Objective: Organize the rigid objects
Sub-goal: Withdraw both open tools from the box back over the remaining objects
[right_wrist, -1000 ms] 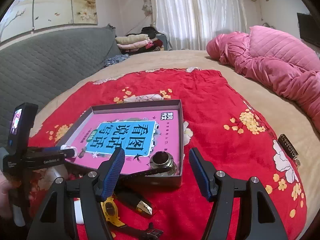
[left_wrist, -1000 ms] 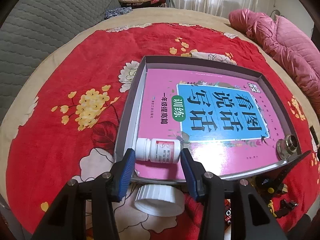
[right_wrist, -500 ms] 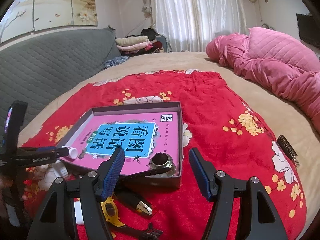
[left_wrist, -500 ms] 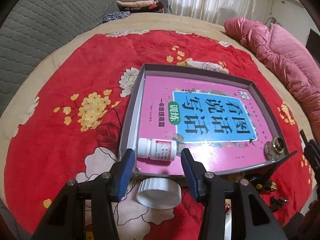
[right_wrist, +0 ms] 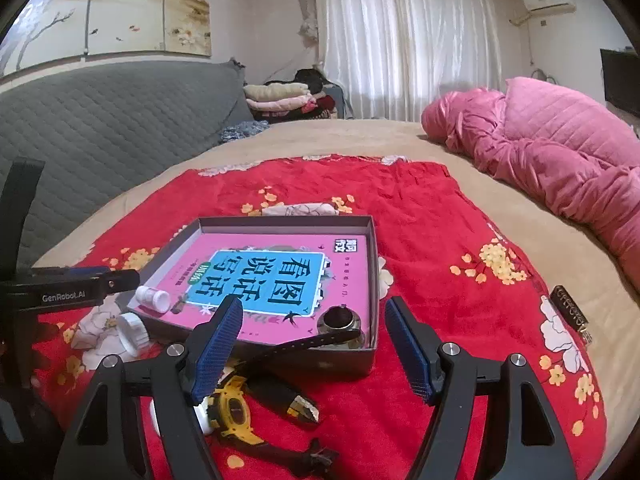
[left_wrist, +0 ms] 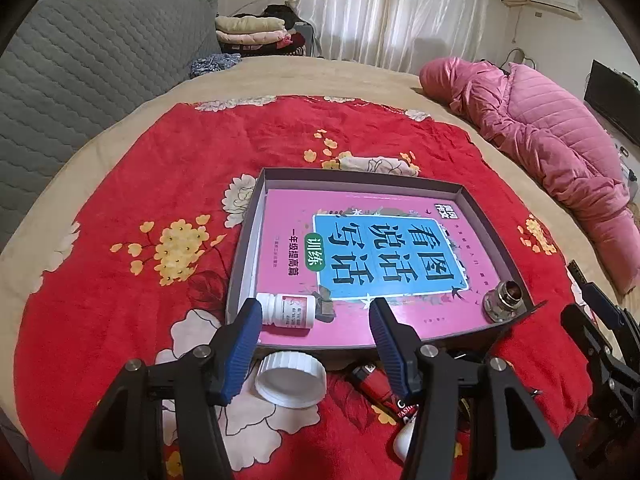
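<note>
A grey tray [left_wrist: 244, 236] [right_wrist: 370, 248] on the red blanket holds a pink book [left_wrist: 384, 252] [right_wrist: 280, 276], a small white pill bottle [left_wrist: 286, 310] [right_wrist: 154, 298] lying at its near left corner, and a metal fitting [left_wrist: 504, 300] [right_wrist: 342, 320] at its near right corner. My left gripper [left_wrist: 316, 344] is open and empty, raised in front of the bottle. My right gripper [right_wrist: 314, 346] is open and empty before the tray's near edge. A white lid [left_wrist: 290, 378] [right_wrist: 134, 334], a red lighter [left_wrist: 376, 388] and a yellow watch [right_wrist: 234, 412] lie outside the tray.
A black strap [right_wrist: 304, 342] rests over the tray's near wall. A dark clip [right_wrist: 570, 308] lies on the blanket at the right. A pink quilt [right_wrist: 560, 152] is heaped at the far right, a grey headboard [right_wrist: 100, 120] at the left.
My left gripper has drawn back and up from the pill bottle, and its jaws stand wider. The bottle stays in the tray. My right gripper has barely moved.
</note>
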### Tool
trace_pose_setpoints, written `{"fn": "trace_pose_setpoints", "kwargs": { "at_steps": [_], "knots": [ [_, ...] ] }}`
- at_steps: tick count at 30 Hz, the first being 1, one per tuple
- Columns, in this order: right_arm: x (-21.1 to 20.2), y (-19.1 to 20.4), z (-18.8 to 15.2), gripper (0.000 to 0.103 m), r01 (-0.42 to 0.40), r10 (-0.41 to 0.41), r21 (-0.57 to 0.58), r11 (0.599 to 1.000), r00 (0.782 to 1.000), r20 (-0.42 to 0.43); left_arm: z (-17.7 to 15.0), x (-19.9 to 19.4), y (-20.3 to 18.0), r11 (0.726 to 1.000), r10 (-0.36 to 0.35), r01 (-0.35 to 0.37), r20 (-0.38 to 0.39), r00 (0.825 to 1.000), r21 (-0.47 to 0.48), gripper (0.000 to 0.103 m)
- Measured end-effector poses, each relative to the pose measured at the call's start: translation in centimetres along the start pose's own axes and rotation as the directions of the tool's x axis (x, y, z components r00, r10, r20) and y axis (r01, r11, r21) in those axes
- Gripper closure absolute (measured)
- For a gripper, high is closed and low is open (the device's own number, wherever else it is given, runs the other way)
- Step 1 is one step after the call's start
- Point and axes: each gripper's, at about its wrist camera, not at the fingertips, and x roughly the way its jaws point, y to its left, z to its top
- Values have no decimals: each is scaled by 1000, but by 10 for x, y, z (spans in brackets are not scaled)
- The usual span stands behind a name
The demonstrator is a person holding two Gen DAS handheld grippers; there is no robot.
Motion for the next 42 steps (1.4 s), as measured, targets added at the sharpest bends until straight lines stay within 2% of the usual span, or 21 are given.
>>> {"fn": "trace_pose_setpoints", "kwargs": {
  "at_steps": [25, 42],
  "knots": [
    [-50, 3, -3, 28, 48, -47, -10, 999, 998, 43, -16, -46, 12, 1000, -18, 18, 22, 1000, 3, 47],
    [-72, -4, -15, 28, 30, -30, 20, 999, 1000, 7, -38, -58, 18, 1000, -14, 14, -6, 1000, 20, 47]
  ]
}}
